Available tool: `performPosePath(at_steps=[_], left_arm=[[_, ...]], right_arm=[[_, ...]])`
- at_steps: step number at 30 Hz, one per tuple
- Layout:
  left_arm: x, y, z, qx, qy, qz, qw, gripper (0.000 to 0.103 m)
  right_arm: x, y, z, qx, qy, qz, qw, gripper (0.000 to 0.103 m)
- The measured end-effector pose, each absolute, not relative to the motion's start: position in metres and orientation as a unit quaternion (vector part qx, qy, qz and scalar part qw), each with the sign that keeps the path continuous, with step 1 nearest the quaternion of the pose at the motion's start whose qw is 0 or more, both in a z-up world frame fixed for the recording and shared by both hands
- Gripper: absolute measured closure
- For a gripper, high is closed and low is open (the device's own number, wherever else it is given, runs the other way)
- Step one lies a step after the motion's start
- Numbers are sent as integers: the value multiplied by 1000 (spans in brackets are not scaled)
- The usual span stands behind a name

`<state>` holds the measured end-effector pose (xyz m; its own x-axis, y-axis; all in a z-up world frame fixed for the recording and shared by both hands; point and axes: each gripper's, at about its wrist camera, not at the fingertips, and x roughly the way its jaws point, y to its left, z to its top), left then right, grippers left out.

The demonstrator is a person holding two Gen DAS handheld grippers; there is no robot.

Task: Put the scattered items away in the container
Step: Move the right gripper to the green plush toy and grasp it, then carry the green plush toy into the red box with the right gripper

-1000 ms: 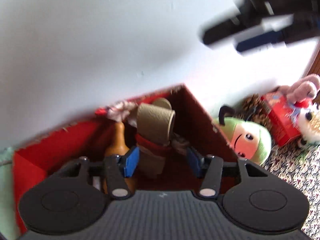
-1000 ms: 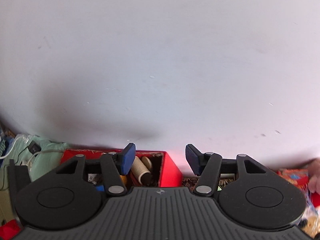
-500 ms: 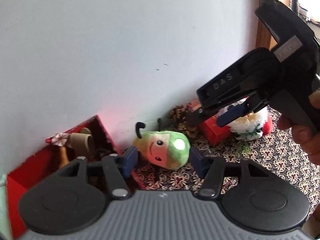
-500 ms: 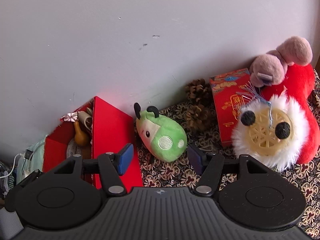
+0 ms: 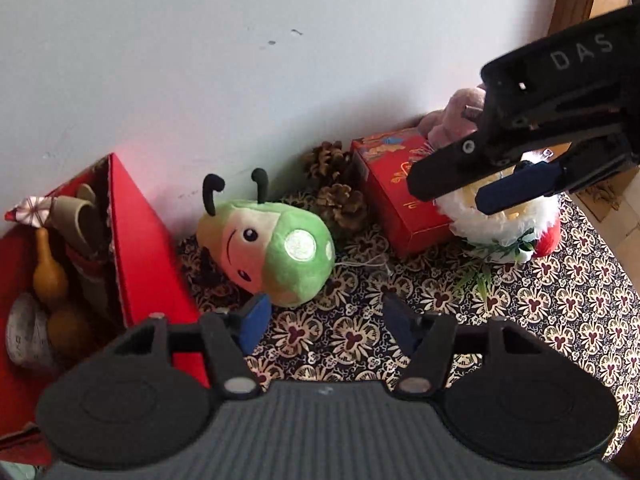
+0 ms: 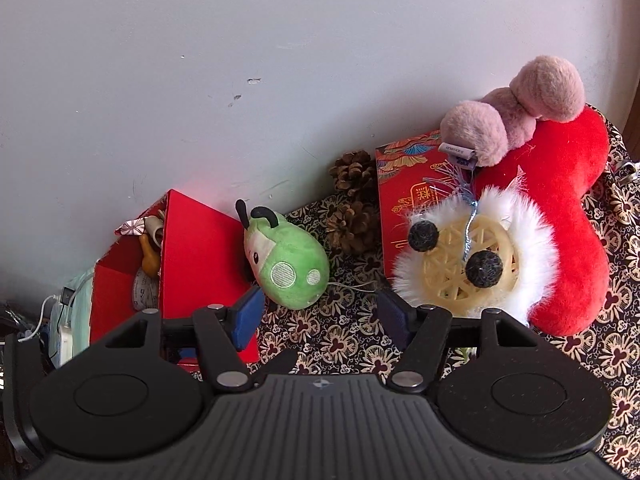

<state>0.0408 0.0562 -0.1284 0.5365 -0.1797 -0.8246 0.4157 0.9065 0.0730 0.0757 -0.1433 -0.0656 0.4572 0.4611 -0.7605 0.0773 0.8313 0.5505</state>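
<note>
The fingers of both the left gripper (image 5: pixel 324 316) and the right gripper (image 6: pixel 320 312) are spread apart and nothing is held. The green plush (image 6: pixel 286 264) is seen lying on the patterned cloth (image 6: pixel 352 344), just beside the red container (image 6: pixel 200 248).

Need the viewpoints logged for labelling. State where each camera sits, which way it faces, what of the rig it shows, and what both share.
Left wrist: on the left gripper, facing the wall across the cloth; shows its open fingers and the right gripper over the red gift box.
Right wrist: on the right gripper, facing the wall; only its open fingers show.
Shared: green plush, red container, pinecones.
</note>
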Motion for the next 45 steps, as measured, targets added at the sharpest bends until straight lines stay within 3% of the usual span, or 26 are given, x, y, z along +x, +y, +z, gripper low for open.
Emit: performPosePath(at_steps=[6, 10, 17, 27, 30, 34, 35, 38, 45], left_arm=[[46, 40, -146, 156, 449, -132, 870, 19], [58, 40, -156, 151, 456, -105, 871, 19], [71, 43, -165, 147, 453, -77, 876, 14], [90, 42, -182, 147, 468, -95, 866, 11], [96, 45, -187, 144, 477, -96, 862, 19], [99, 48, -189, 136, 478, -93, 863, 27], [100, 48, -188, 132, 477, -90, 864, 30], [103, 51, -182, 117, 480, -82, 865, 36], [97, 58, -152, 62, 469, -92, 876, 37]], right_arm=[[95, -135, -71, 250, 521, 158, 801, 32], [108, -130, -74, 240, 529, 184, 793, 29], [148, -83, -66, 120, 513, 267, 807, 26], [179, -39, -104, 24, 544, 319, 776, 26], [179, -33, -113, -1, 551, 314, 774, 20], [182, -34, -116, 0, 557, 309, 771, 19], [182, -34, -115, -7, 555, 308, 772, 22], [179, -32, -111, -43, 547, 296, 782, 47], [170, -41, -80, -49, 528, 287, 798, 52]])
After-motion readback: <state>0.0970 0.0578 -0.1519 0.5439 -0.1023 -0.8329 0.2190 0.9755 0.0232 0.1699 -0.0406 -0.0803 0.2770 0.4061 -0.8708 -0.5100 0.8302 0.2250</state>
